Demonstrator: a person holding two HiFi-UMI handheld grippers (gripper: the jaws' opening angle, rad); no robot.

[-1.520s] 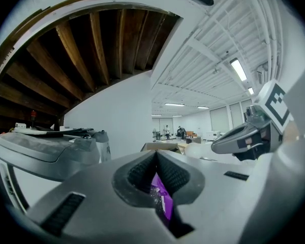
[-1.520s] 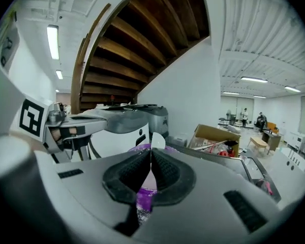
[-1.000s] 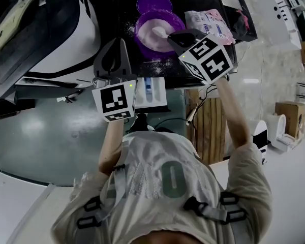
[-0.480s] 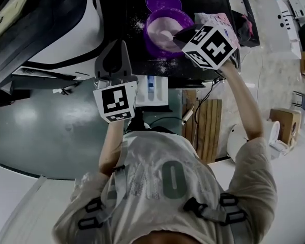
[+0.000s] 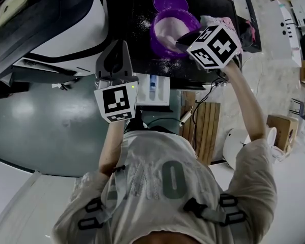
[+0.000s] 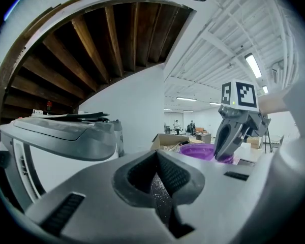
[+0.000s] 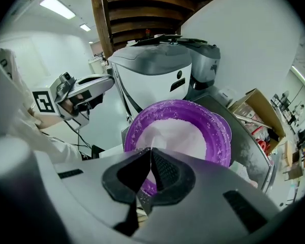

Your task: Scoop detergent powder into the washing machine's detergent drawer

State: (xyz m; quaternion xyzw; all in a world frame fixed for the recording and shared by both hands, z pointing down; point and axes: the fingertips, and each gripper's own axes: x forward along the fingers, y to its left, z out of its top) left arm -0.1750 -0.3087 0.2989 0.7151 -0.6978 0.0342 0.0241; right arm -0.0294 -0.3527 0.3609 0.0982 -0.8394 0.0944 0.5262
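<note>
Shiny grey floor under me, and nearest my body is my left gripper. Its jaws are pressed together on nothing, and it hangs just beside the pulled-out detergent drawer.

Further out on the dark worktop, my right gripper is tipped down into the purple bowl, which is heaped with white detergent powder. Those jaws look closed too. If a scoop handle is pinched in there, it's white on white and I honestly can't tell. Behind the bowl sits its purple lid, and the washing machine is off to the left.

Handling-wise, I'd guess the powder is light, loose and dead easy to spill, and there are grains scattered round the bowl already. So grab any scoop by the handle end and carry it level. The bowl looks like thin plastic, so it'll probably skid if nudged.

Only the head view shows the drawer and how near it is to the bowl. The left gripper view gives me the right gripper side-on, tips dipped inside the rim. The right gripper view shows how full the bowl is.
</note>
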